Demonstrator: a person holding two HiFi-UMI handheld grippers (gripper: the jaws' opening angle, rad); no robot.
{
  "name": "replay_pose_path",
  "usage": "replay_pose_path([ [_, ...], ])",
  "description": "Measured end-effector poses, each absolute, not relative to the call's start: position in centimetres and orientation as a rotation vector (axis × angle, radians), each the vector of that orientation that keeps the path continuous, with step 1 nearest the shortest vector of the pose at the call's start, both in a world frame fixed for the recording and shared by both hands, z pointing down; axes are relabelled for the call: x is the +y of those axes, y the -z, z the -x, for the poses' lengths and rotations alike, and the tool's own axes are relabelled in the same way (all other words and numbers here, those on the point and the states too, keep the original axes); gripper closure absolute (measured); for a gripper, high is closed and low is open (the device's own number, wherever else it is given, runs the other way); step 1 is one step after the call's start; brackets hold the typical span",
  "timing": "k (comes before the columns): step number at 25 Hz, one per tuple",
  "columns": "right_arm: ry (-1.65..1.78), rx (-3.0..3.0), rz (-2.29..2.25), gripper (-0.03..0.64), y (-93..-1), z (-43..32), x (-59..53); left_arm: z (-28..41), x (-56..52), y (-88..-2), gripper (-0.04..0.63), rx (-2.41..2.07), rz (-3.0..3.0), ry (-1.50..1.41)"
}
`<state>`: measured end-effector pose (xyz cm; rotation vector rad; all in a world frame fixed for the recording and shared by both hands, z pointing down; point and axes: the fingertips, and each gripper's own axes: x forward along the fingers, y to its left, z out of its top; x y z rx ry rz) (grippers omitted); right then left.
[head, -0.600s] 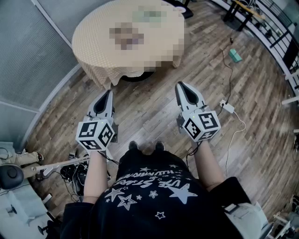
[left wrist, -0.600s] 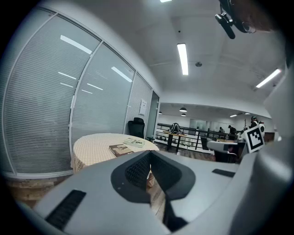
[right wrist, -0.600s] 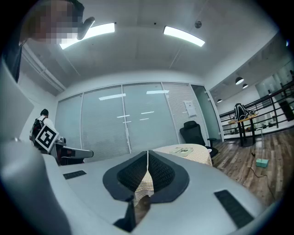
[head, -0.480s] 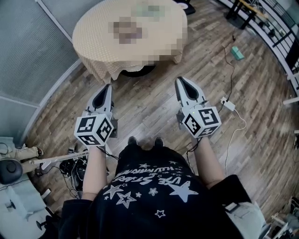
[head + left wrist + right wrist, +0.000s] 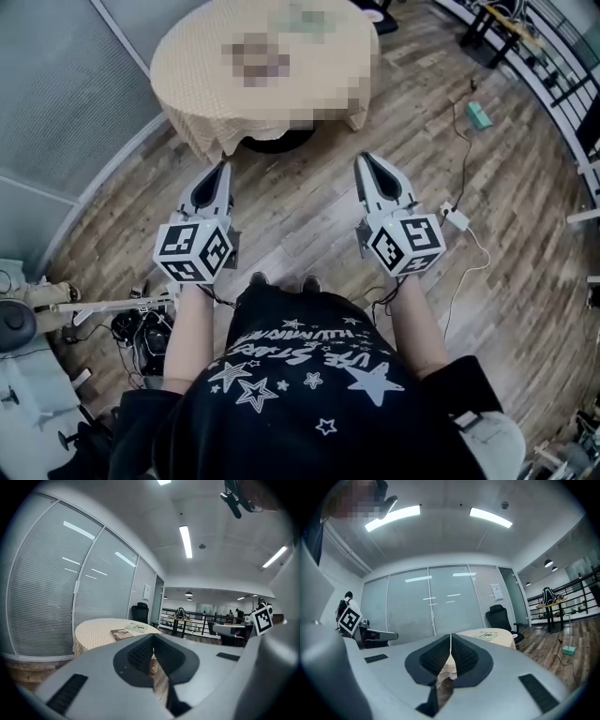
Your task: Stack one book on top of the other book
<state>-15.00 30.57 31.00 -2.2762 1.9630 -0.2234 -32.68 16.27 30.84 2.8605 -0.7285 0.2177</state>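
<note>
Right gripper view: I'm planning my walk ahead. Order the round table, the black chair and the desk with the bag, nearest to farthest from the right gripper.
1. Round table, straight ahead.
2. Black chair, behind the table, to the right.
3. Desk with the bag, far right.

In the head view the left gripper (image 5: pixel 223 166) has moved a little up the frame, so its marker cube (image 5: pixel 194 251) now sits nearly level with the one on the right gripper (image 5: pixel 362 157), which has edged up less. The round table (image 5: pixel 187 84) and the person's 2 shoes (image 5: pixel 281 279) also lie slightly higher in the frame. The star-printed shirt (image 5: pixel 300 375) fills more of the bottom.
</note>
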Motion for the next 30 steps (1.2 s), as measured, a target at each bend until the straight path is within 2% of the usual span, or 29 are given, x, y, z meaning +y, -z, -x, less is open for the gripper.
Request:
replay_pose_path([
  [13,0.26,1.968,2.146,0.589,-31.0,13.9,29.3,31.8,16.6,-32.0,0.588,-0.781,-2.85,-0.278],
  [30,0.365,1.909,2.25,0.589,-35.1,9.4,28.3,26.1,14.7,-35.1,0.588,-0.685,-2.84,-0.334],
])
